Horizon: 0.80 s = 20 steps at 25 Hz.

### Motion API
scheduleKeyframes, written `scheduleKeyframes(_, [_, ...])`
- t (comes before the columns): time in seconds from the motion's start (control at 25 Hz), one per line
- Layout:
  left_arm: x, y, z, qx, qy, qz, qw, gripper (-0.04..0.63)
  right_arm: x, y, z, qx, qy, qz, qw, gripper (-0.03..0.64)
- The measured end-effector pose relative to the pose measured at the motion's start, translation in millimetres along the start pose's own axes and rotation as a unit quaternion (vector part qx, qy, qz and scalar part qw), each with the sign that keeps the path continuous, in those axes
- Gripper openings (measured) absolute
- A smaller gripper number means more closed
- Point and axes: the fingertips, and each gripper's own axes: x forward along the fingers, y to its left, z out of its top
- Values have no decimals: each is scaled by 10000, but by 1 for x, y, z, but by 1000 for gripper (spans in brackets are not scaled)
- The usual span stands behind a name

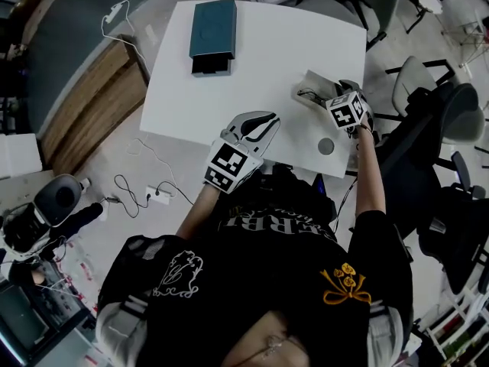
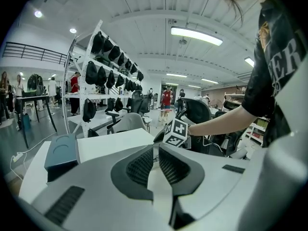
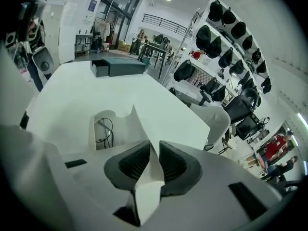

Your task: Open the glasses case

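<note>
Already the glasses case (image 1: 309, 89) looked partly undone. It lay on the white table (image 1: 252, 60) towards the right-hand edge, a pale folding case with one flap raised. The right gripper (image 3: 153, 150) had that flap pinched between its ribbed pads. The body of the case sat just ahead of the jaws, and a thin black shape (image 3: 105, 129) lay in its hollow, probably the glasses. The left gripper (image 2: 156, 153) hovered over the near edge of the table, well apart from the case, its jaws drawn together on nothing.

The main risk, as I judged it, was that nothing steadied the case. With only the flap held, a further pull would likely drag the light case across the smooth tabletop instead of unfolding it. Being so near the table's edge, it could go over. The flap was thin and creased, so it might also slide out from between the pads. A sharp tilt could spill whatever lay inside.

Little writing could be read. The person's black T-shirt (image 1: 290, 281) carried large pale letters, of which only "ER" was clear in the left gripper view, and a yellow flower motif. The cubes on the grippers bore black-and-white square markers, not words. The teal box (image 1: 212, 29) at the far side of the table showed no legible print.
</note>
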Motion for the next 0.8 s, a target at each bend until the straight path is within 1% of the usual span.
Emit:
scheduleKeyframes(0.08, [-5, 2, -1, 11, -14, -18, 10000, 44, -6, 7, 2, 135, -65, 58, 9999, 98])
scheduleKeyframes(0.24, [-10, 4, -2, 31, -39, -127, 9999, 44, -31, 12, 12, 370, -326, -89, 9987, 97])
scheduleKeyframes(0.36, [-16, 6, -5, 58, -34, -195, 9998, 44, -56, 20, 23, 691, -602, -228, 9955, 94])
scheduleKeyframes(0.56, [-24, 3, -6, 133, -100, -424, 9990, 44, -107, 41, 40, 1344, -1139, -390, 9836, 92])
scheduleKeyframes(0.8, [-35, 4, -11, 261, -137, -758, 9967, 44, -156, 72, 61, 1981, -1638, -654, 9642, 91])
